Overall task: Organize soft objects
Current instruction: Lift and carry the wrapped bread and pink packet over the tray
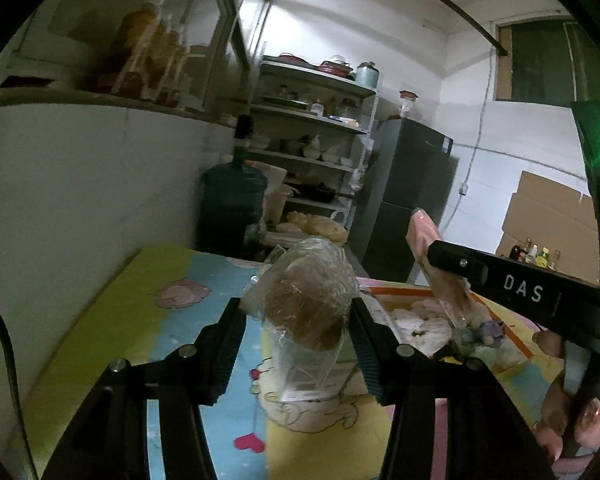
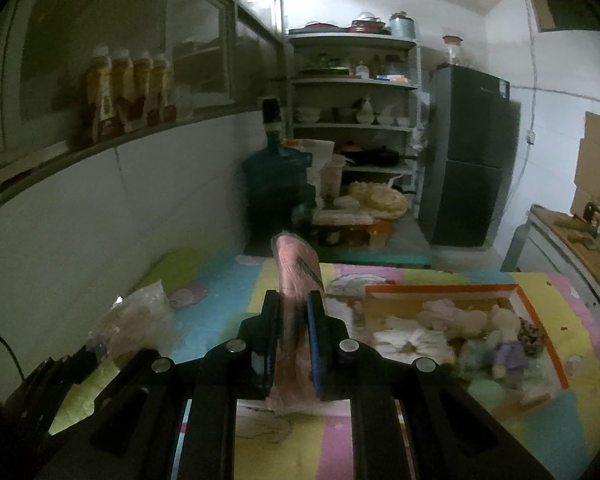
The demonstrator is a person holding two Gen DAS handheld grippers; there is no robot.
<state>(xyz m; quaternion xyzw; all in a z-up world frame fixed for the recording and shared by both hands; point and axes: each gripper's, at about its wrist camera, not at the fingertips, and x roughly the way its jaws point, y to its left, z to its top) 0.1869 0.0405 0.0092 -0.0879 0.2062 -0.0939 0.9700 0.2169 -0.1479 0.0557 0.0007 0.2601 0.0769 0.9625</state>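
in the left wrist view, the colourful cartoon mat (image 1: 112, 312) is lying across the table, running from nine o'clock toward the centre. the left gripper (image 1: 298, 320) is sitting at six o'clock with its two fingers spread about as wide as the clear plastic bag (image 1: 306, 308) standing between them; the bag is holding something brown and fuzzy, and both pads are pressing against or lying right at its sides, so the gripper is clasping the bag. behind it, at twelve o'clock, a blue water jug (image 1: 232, 200), a shelf rack (image 1: 312, 120) of dishes and a dark fridge (image 1: 408, 200) are standing against the far wall. at three o'clock the right gripper (image 1: 428, 256) is reaching in from the right edge, pinching a pink packet (image 1: 422, 232) that is sticking upward. below it, an orange-rimmed tray (image 1: 384, 291) is lying on the mat, holding pale soft toys (image 1: 420, 320).

in the right wrist view, the bag (image 2: 140, 320) is showing at nine o'clock, just beside the left gripper's dark body (image 2: 60, 368). at the centre the right gripper (image 2: 294, 336) is squeezing the pink packet (image 2: 296, 280) tightly between its narrow-set fingers, the packet standing upright above the mat (image 2: 520, 440). at three o'clock the tray (image 2: 540, 320) is lying flat, with plush toys (image 2: 480, 328) piled inside, well apart from the packet.
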